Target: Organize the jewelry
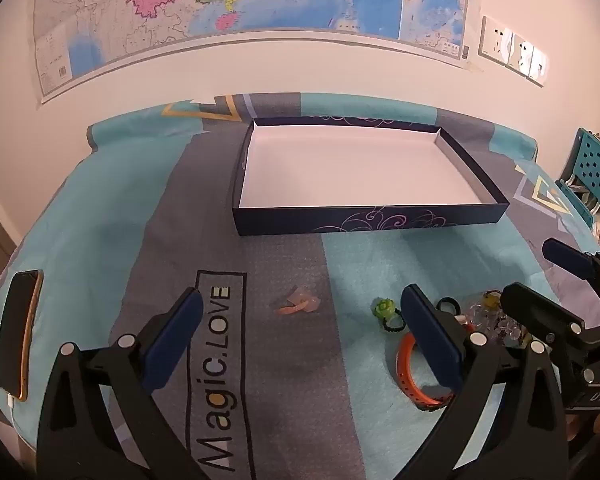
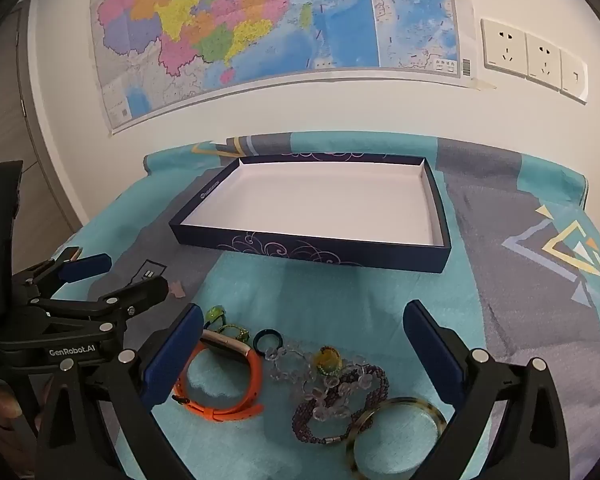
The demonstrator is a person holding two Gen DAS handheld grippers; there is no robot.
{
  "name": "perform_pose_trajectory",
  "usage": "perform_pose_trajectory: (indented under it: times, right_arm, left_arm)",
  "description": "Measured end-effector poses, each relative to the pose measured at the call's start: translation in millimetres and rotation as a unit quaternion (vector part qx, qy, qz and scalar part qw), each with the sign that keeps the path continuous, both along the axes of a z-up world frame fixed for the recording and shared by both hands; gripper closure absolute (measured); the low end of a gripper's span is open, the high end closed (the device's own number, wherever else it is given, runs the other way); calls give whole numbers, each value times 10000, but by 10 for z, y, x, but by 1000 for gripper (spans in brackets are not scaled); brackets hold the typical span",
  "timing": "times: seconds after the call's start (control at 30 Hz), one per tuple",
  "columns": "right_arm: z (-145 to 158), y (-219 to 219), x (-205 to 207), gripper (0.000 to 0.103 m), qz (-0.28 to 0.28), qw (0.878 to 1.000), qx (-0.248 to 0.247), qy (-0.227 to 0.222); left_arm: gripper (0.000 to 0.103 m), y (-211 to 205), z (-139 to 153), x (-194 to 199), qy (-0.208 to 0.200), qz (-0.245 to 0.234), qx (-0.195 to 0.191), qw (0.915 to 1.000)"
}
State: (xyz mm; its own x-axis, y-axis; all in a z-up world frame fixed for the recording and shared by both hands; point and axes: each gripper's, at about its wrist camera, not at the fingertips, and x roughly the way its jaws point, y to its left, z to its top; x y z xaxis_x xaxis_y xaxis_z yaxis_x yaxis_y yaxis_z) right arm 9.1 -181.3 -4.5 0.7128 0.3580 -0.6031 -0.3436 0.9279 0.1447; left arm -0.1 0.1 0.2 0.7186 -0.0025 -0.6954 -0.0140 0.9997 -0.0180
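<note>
1. Two hand-held grippers are seen above a bed cover (image 2: 500, 320) printed in teal and grey; the left gripper (image 1: 300, 344) and the right gripper (image 2: 304, 344) are both held with jaws spread wide, and nothing is gripped between either pair of blue pads.
2. One shallow dark-blue box (image 2: 308, 250) with a white inside is set on the cover near the wall, beyond the jewelry; nothing is seen lying in it.
3. One heap of jewelry is gathered on the teal patch, under and between the right gripper's fingers.
4. In that heap are counted: one orange band (image 2: 236, 404) with a gold-edged watch-like face, one tortoiseshell bangle (image 2: 432, 410), one purple beaded bracelet (image 2: 312, 428), one clear beaded chain (image 2: 296, 368), one dark blue ring (image 2: 266, 339), one yellow-green ring (image 2: 328, 359), and one green ring (image 2: 215, 314) with a beaded piece beside it.
5. One pink piece (image 1: 298, 304) lies apart on the grey stripe, between the left gripper's fingers in its view.
6. One phone (image 1: 18, 332) is laid at the cover's left edge.
7. One map (image 2: 260, 32) and three wall sockets (image 2: 532, 60) are mounted on the wall.
</note>
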Motion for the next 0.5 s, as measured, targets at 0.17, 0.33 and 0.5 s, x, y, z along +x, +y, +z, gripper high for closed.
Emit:
perform_pose_trajectory:
  times: [0.17,0.33,0.5]
  right_arm:
    - [6,-8,-7,6,1,10000,36,-34]
    - [-4,-38,-18,6,-27,10000,55,-36]
    - [2,-5,-7,6,18,10000,26,71]
  left_arm:
    - [6,6,2,2,-9,2,1,10000]
    - [6,5,33,10,-31,27,69,10000]
    - [6,-16,23,-23,-68,23,130,9999]
